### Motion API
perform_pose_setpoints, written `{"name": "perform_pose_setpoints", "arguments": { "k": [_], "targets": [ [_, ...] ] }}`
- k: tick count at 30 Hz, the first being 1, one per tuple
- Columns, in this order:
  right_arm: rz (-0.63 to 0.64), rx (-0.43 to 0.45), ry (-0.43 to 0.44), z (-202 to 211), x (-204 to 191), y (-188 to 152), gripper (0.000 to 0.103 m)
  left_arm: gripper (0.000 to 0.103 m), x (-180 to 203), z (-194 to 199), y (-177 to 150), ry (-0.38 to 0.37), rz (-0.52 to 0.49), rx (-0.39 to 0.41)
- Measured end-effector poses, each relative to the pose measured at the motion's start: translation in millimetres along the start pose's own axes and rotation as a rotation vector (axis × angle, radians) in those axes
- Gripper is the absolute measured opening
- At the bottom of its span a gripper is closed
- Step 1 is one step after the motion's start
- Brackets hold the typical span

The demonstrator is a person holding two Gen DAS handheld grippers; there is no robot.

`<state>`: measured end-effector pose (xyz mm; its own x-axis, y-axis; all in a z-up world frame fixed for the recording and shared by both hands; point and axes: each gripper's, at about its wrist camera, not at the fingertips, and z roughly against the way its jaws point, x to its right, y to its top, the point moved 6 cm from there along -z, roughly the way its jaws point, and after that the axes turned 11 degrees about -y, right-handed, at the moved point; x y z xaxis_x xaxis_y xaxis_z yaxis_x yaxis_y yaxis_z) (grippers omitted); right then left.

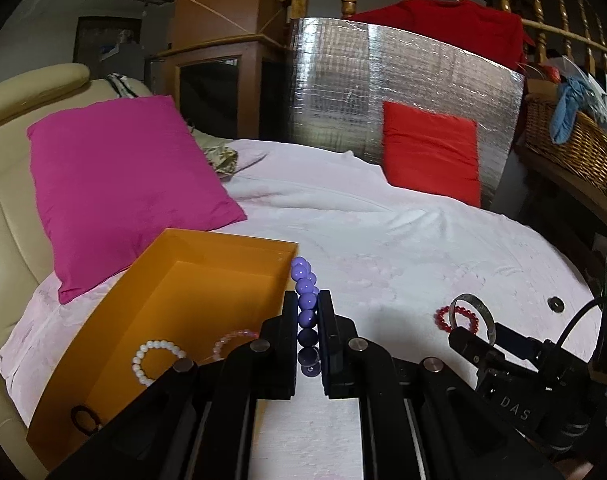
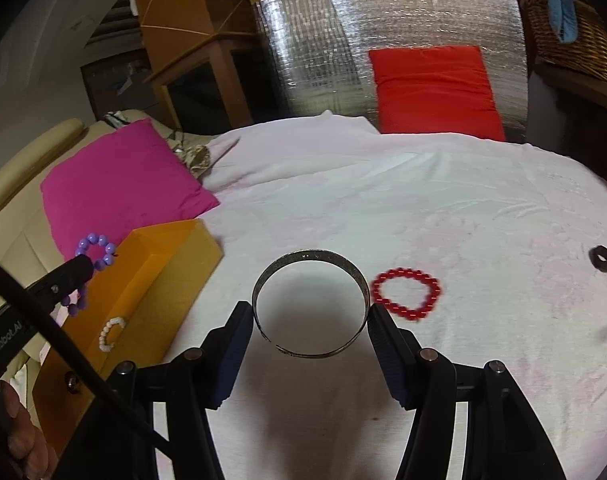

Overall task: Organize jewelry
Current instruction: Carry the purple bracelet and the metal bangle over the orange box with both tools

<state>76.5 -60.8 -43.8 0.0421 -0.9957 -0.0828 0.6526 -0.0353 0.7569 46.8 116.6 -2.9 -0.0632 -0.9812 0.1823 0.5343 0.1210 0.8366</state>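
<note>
Clenched on the purple bead bracelet [image 1: 306, 312], the left gripper [image 1: 307, 336] nears the orange box [image 1: 207, 276]. Right gripper [image 2: 309, 316] grips the silver cuff [image 2: 309, 304] by its sides; springy metal might pop loose.

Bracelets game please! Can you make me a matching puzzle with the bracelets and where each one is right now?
Things:
1. purple bracelet
2. silver bangle
3. red bracelet
4. white bracelet

Places:
A. lying loose on the white blanket
B. inside the orange box
C. pinched in the left gripper
D. held between the fingers of the right gripper

Right pairs: 1-C, 2-D, 3-A, 4-B
</note>
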Motion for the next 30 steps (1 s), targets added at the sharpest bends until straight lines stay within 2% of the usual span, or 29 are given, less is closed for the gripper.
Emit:
{"name": "perform_pose_setpoints", "arguments": {
  "k": [8,15,23,30],
  "targets": [
    [0.017,0.010,0.055,4,-36,0,0.062,0.009,-30,11,1,0.064,0.042,0.022],
    [0.056,0.029,0.119,10,-69,-1,0.062,0.009,-75,25,-4,0.150,0.121,0.027],
    [0.126,0.046,0.231,25,-116,-9,0.062,0.009,-141,55,-34,0.288,0.230,0.008],
    [0.211,0.059,0.336,44,-164,-31,0.062,0.009,-171,63,-60,0.336,0.291,-0.044]
  ]
}}
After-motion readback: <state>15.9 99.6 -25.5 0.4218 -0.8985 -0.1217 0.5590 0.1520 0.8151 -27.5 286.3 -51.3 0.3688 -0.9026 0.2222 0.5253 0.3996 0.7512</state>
